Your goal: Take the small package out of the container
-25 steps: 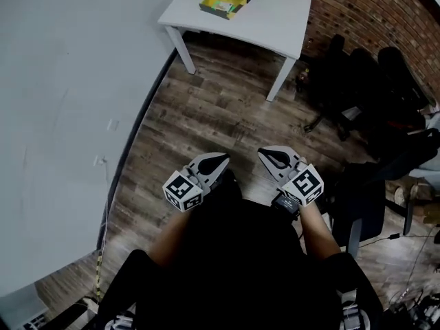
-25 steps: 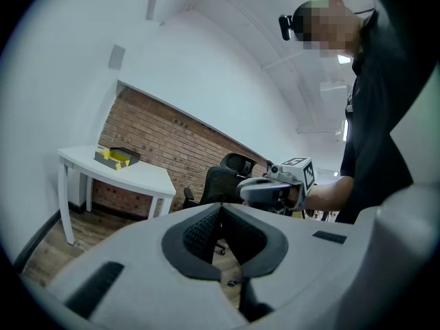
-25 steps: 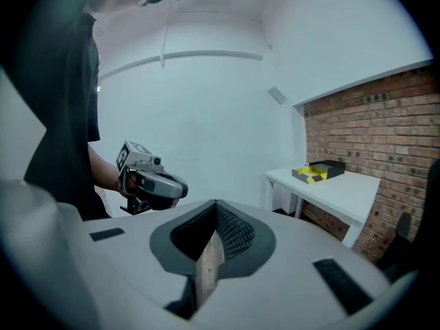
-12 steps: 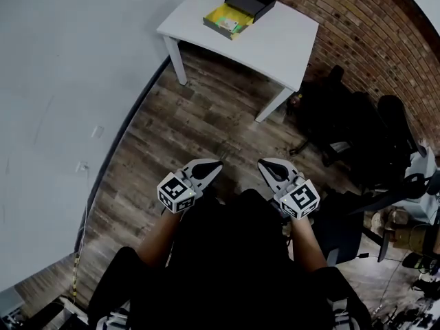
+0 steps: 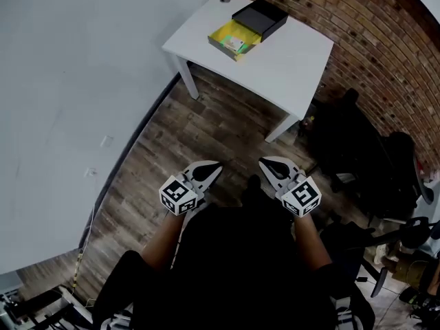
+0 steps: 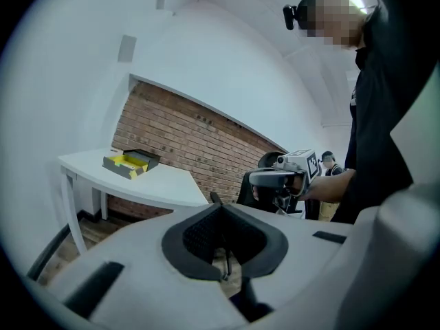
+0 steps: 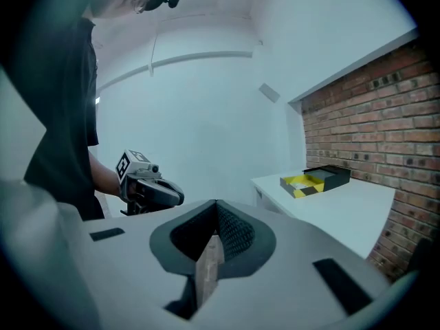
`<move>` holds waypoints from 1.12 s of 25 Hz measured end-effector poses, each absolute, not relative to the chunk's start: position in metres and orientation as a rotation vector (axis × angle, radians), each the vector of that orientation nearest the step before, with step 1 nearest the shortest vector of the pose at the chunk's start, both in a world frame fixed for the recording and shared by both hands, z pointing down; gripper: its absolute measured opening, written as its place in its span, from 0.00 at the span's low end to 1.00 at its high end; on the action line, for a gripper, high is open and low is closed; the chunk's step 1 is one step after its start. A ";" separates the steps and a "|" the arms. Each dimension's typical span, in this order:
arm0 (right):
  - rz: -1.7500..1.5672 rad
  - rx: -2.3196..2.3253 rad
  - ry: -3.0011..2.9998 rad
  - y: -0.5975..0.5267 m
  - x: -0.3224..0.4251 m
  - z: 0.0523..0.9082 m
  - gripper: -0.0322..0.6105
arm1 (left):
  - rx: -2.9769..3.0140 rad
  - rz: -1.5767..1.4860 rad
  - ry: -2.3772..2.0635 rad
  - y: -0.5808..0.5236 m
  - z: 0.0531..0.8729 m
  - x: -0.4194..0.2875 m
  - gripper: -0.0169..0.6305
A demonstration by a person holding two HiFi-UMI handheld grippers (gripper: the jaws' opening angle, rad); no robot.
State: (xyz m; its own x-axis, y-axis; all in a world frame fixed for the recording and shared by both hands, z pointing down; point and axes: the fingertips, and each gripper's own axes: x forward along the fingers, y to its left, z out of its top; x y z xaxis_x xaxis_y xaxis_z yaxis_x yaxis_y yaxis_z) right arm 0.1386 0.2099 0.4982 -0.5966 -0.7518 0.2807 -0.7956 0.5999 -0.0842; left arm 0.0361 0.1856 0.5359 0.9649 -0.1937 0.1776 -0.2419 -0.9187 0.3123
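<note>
Approach step; standing short of table (image 5: 289, 60) with left gripper (image 5: 216, 164) and right gripper (image 5: 265, 161) both clenched empty. Noted small package (image 5: 238, 44) in yellow container (image 5: 225, 38) near table's wall-side edge. Next: step closer, open jaws, reach in.

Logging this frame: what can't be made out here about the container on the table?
- Head view: what lies inside the yellow container on the white table is too small to tell as a package.
- Both gripper views: the container's inside is hidden by its own wall and too far off.
- Head view: the black box touching it is too small to tell whether it is a lid or a separate box.
</note>
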 end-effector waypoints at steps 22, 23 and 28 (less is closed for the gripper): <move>0.302 0.913 -2.806 0.095 0.241 0.497 0.06 | 2.757 0.206 -0.696 0.079 0.515 0.136 0.05; 0.305 0.913 -2.801 0.090 0.242 0.496 0.06 | 2.752 0.192 -0.700 0.071 0.515 0.136 0.05; 0.297 0.983 -2.723 0.047 0.256 0.495 0.06 | 2.782 0.109 -0.645 0.025 0.509 0.147 0.05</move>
